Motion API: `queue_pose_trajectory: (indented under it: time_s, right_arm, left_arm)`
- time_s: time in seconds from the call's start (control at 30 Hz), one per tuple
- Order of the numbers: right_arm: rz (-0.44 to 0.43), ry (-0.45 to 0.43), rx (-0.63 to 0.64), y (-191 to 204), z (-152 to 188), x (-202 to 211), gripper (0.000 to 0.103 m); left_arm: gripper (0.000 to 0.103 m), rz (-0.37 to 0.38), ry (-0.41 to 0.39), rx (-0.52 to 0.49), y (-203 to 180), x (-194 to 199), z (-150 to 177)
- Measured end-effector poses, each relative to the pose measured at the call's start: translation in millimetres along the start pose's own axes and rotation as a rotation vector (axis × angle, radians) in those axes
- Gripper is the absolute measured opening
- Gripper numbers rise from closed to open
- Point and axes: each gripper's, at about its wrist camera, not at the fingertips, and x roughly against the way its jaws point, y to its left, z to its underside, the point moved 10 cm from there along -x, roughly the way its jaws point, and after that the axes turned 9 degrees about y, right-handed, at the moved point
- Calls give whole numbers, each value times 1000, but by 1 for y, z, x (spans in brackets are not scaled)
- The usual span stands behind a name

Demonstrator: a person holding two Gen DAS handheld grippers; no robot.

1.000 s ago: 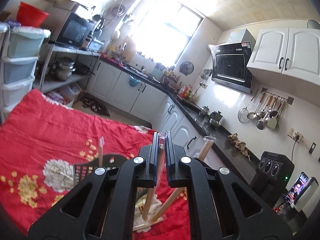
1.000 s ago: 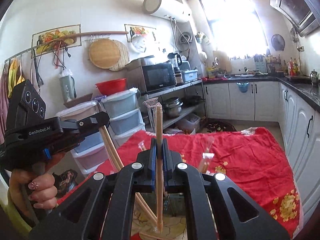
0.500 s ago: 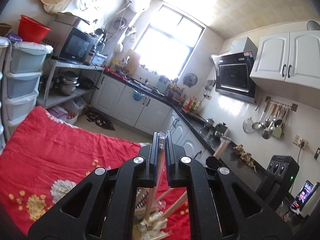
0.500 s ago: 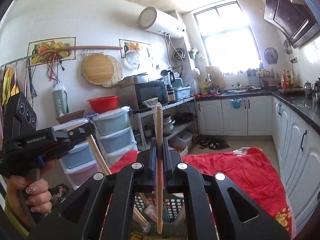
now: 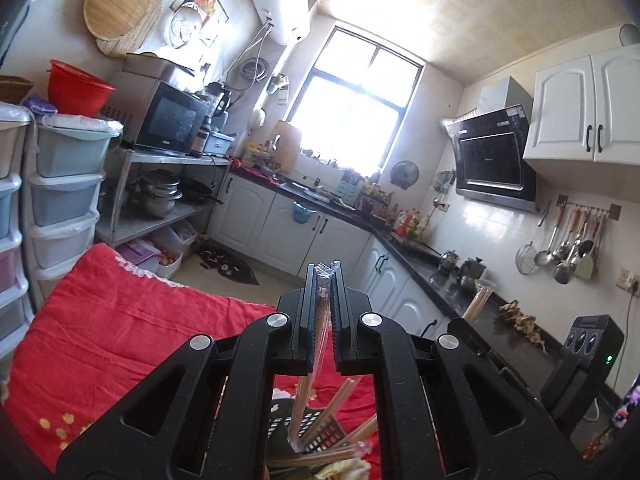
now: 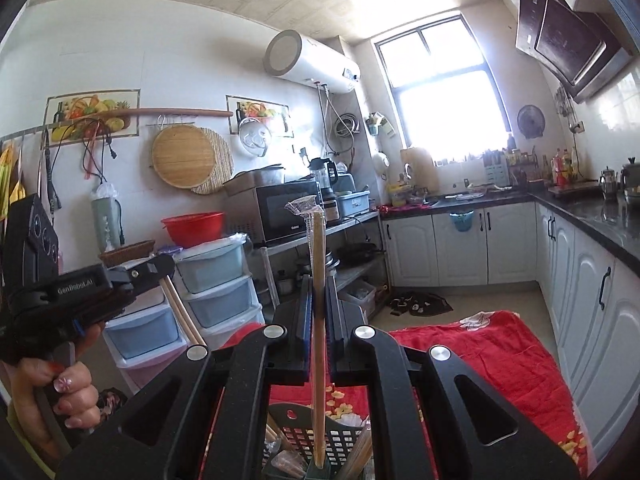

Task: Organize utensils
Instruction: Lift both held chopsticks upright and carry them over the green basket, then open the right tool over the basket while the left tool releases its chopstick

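Wooden chopsticks in clear wrappers were clamped in both grippers: the left gripper (image 5: 322, 276) and right gripper (image 6: 319, 280) each had jaws shut on one pair (image 5: 316, 332) (image 6: 319, 280), above the black basket (image 6: 340, 436). Sorting seemed underway; next, probably lowering them into a compartment.

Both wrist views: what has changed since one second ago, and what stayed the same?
Both grippers rose and tilted upward: the red floral cloth sinks lower in both views and more ceiling shows. Unchanged: left gripper and right gripper stay shut, each on plastic-wrapped wooden chopsticks, above the black slotted basket.
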Motion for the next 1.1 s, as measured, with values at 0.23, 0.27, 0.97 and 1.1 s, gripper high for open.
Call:
queue_pose_trajectory:
  time_s: [0.23,0.27,0.97,1.1]
  right_arm:
    - [13,-3,3,-1,8,-9,6]
    - [14,-2,6,-1,10,-12,6]
    - [50,64,-20,-7,54,-45,6]
    - [54,88,-26,-8,62,-49,6]
  left_arm:
    - [3,-38,21,-5,11,-14,18]
    - [3,-41,23,-8,11,-15,20]
    - [3,-77,91,-10,24,-36,62]
    - [3,-75,107,1,27,-39,69]
